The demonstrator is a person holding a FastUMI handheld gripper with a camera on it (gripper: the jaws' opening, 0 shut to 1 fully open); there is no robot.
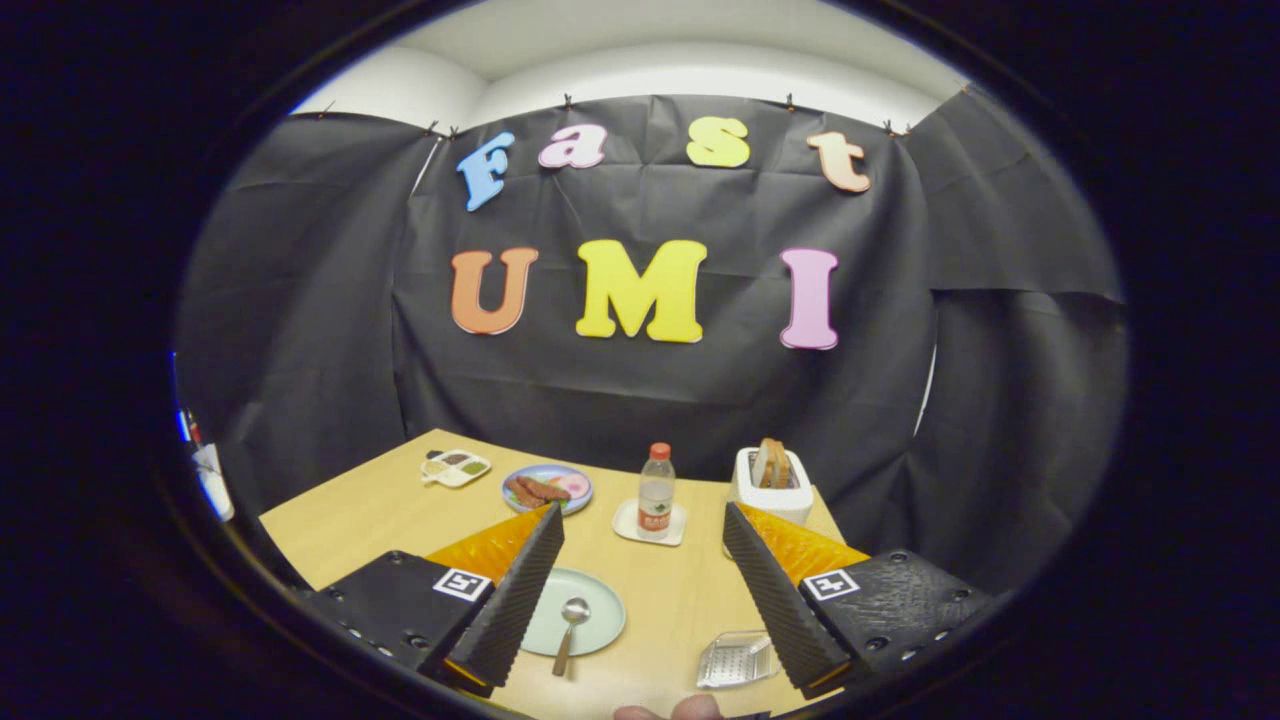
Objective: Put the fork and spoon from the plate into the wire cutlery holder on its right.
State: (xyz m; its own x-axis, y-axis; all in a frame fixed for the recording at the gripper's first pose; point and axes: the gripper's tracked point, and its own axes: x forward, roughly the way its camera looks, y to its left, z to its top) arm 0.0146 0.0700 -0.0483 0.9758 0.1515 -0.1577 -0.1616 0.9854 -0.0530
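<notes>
the spoon (570,630) lies on the pale green plate (598,612) between the two fingers and close in front of them, bowl toward the far side, handle running back toward the camera and reaching past the plate's near rim; it looks small, metal and shiny. no fork can be made out on the plate; part of the plate is hidden behind the left finger, so whether one lies there cannot be told. the holder (737,660) sits on the counter (380,505) to the plate's right, just beside the right finger, and reads as a low, clear or wire tray; whether anything is in it is too small to tell. the tool (640,590) is released, fingers spread wide and holding nothing, raised above the counter. this looks like the approach to picking up the spoon. the next move likely calls for lowering and closing on the thin handle, which lies flat and may slip. farther off stand a bottle (656,490) on a small white tray, a toaster (770,485) with bread, a plate of food (548,488) and a small divided dish (456,466).
</notes>
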